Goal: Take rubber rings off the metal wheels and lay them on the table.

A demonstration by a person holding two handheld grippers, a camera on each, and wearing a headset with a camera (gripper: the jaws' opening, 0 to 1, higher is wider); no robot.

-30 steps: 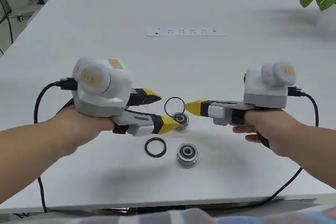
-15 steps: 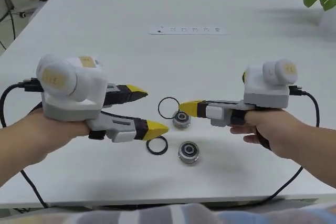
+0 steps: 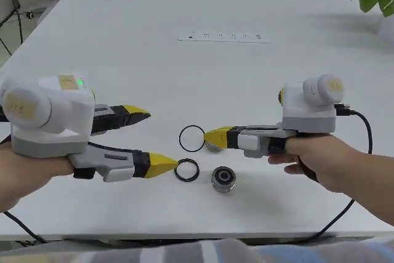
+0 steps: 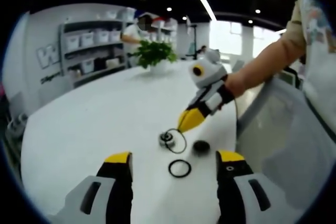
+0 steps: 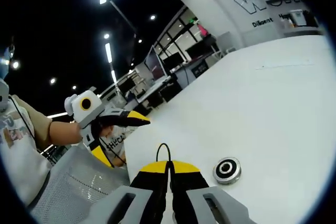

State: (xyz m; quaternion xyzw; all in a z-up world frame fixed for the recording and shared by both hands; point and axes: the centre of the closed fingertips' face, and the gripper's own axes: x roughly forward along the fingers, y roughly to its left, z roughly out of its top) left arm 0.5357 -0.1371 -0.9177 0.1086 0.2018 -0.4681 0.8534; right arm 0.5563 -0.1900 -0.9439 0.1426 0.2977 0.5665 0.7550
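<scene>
**Thin ring pinched: light, limp, easily dropped**

Your right hand-held gripper (image 3: pixel 213 137) is clamped on a thin rubber ring (image 3: pixel 180 138), near a metal wheel (image 3: pixel 223 177). The ring looks light and floppy, so keep hold of its band. Your left hand-held gripper (image 3: pixel 151 140) is spread wide beside a second ring (image 3: pixel 176 170) lying flat on the surface (image 3: pixel 184 78).

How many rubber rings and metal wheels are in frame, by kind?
Rubber rings: 2, one flat on the table, one pinched in the right tongs
Metal wheels: 2, both on the table
Total: 4
</scene>
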